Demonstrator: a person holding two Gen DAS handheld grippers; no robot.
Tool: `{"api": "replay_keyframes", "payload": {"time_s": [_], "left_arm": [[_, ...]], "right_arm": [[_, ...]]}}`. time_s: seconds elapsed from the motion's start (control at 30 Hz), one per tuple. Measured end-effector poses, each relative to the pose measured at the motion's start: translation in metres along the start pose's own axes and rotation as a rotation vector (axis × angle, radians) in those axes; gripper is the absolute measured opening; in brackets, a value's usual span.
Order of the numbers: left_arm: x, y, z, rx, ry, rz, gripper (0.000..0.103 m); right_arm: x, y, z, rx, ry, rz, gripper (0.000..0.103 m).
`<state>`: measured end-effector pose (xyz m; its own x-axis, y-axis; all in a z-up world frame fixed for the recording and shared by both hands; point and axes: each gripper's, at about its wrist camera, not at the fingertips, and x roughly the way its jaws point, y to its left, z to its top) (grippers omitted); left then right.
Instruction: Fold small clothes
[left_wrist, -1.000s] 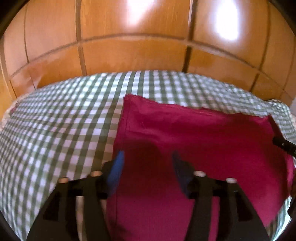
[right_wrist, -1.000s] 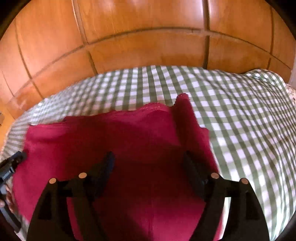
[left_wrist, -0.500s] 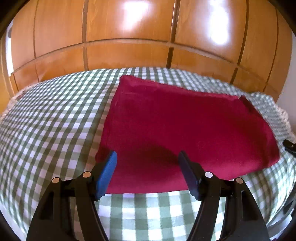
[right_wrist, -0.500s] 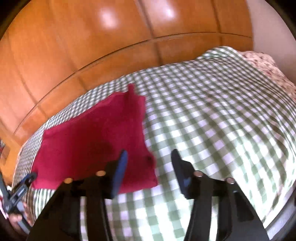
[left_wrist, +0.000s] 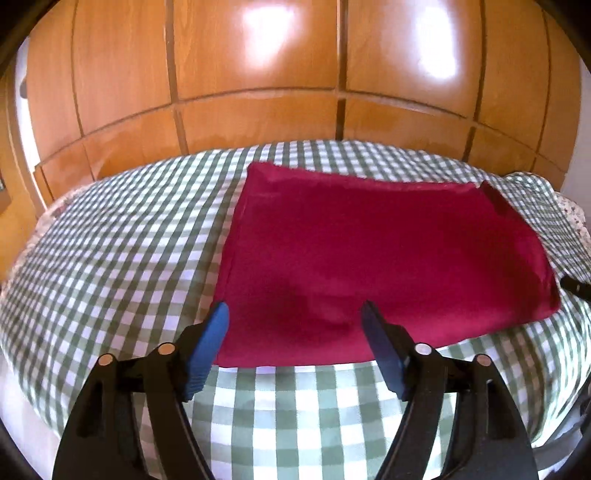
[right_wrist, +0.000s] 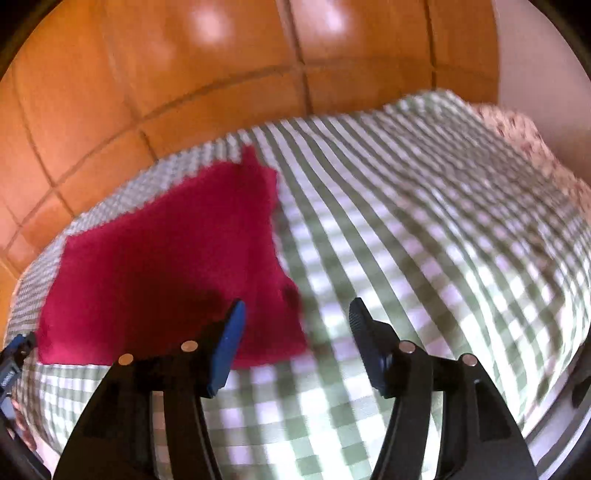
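Crimson garment (left_wrist: 388, 266) folded flat on green gingham bedspread (left_wrist: 118, 258). Left claw (left_wrist: 293, 314) empty, just widened, above the near hem. Right claw (right_wrist: 295, 314) empty, just reopened, over the garment's right corner. Floral fabric (right_wrist: 517, 129) clearest in right view; wooden wardrobe (left_wrist: 258, 74) behind.

The red garment (left_wrist: 388, 266) is a soft, matt cloth lying smooth on the green-and-white checked cover (left_wrist: 110, 258), itself a woven fabric with a faint sheen. Behind that cover, the wooden panels (left_wrist: 258, 74) are varnished and glossy, throwing back bright glare. The left gripper (left_wrist: 293, 314) shows matt black plastic arms, ribbed blue pads and small shiny metal pins.
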<state>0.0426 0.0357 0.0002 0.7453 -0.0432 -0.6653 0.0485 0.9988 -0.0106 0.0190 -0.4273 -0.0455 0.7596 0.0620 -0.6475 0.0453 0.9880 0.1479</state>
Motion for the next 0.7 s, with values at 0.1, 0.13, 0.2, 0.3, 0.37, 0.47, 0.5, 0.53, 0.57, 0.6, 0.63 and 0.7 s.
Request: {"api": "replay_keyframes", "payload": {"time_s": [0.1,0.13,0.2,0.3,0.37,0.47,0.5,0.53,0.57,0.6,0.63,0.7], "left_arm": [[-0.007,-0.003,0.001,0.006,-0.016,-0.013,0.074],[-0.009,-0.004,0.002,0.006,-0.02,-0.018,0.074],[-0.012,-0.006,0.002,0.01,-0.026,-0.022,0.074],[-0.016,-0.009,0.002,0.022,-0.035,-0.025,0.074],[-0.018,-0.011,0.001,0.028,-0.034,-0.03,0.074],[-0.018,-0.013,0.001,0.029,-0.033,-0.028,0.074],[-0.018,-0.013,0.0,0.031,-0.03,-0.03,0.074],[-0.017,-0.014,0.0,0.033,-0.028,-0.028,0.074],[-0.016,-0.013,0.0,0.035,-0.025,-0.027,0.074],[-0.015,-0.013,0.0,0.037,-0.022,-0.027,0.074],[-0.014,-0.013,0.0,0.039,-0.02,-0.027,0.074],[-0.012,-0.013,0.0,0.044,-0.013,-0.024,0.074]], "right_arm": [[-0.007,0.026,-0.001,-0.068,-0.018,0.055,0.066],[-0.006,0.035,-0.004,-0.093,-0.012,0.085,0.072],[0.0,0.045,-0.007,-0.119,0.005,0.091,0.072],[0.021,0.045,-0.013,-0.103,0.053,0.081,0.072],[0.032,0.038,-0.019,-0.089,0.076,0.043,0.072],[0.049,0.021,-0.028,-0.064,0.104,0.025,0.067],[0.051,0.018,-0.03,-0.066,0.095,0.032,0.067],[0.051,0.018,-0.032,-0.075,0.088,0.032,0.067],[0.052,0.019,-0.034,-0.088,0.086,0.025,0.067],[0.052,0.021,-0.035,-0.093,0.082,0.021,0.067],[0.053,0.021,-0.037,-0.095,0.076,0.018,0.068],[0.052,0.024,-0.04,-0.094,0.069,0.018,0.068]]}}
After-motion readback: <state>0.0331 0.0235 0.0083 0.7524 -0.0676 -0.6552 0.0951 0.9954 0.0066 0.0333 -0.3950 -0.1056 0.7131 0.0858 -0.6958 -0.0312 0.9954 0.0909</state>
